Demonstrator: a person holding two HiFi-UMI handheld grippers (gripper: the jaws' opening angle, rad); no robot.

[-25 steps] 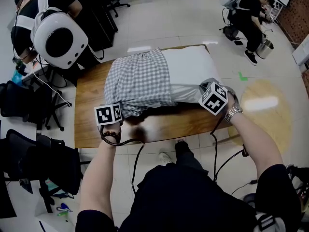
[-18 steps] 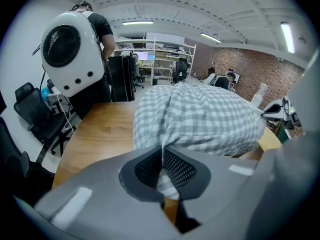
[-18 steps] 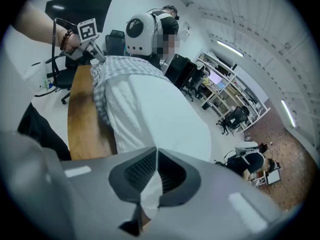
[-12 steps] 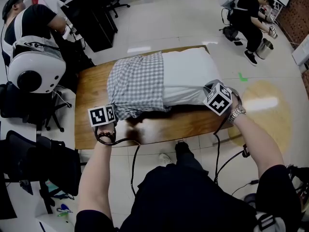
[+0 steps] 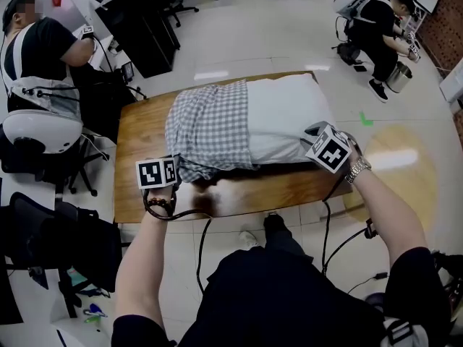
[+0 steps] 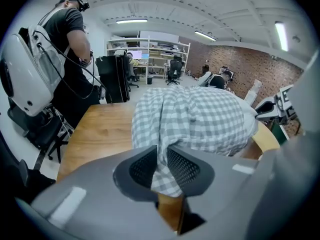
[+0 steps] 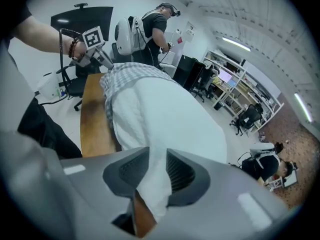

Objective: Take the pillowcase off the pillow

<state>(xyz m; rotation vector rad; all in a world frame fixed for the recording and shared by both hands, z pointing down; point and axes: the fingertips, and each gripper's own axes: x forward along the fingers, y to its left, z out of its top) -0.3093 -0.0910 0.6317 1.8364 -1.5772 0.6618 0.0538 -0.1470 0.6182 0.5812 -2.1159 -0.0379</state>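
Limpness suits our pinching the grey-checked cloth pillowcase (image 5: 210, 125) at its 7 o'clock hem, though left claw (image 6: 160, 158) and right claw (image 7: 156, 160) just opened around fabric.

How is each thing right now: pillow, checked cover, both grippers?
pillowcase: partly off, bunched over the pillow's left half
pillow: lying on the table, right half bare
left gripper: jaws have just been opening, pillowcase edge between them
right gripper: jaws have just been opening, pillow corner between them
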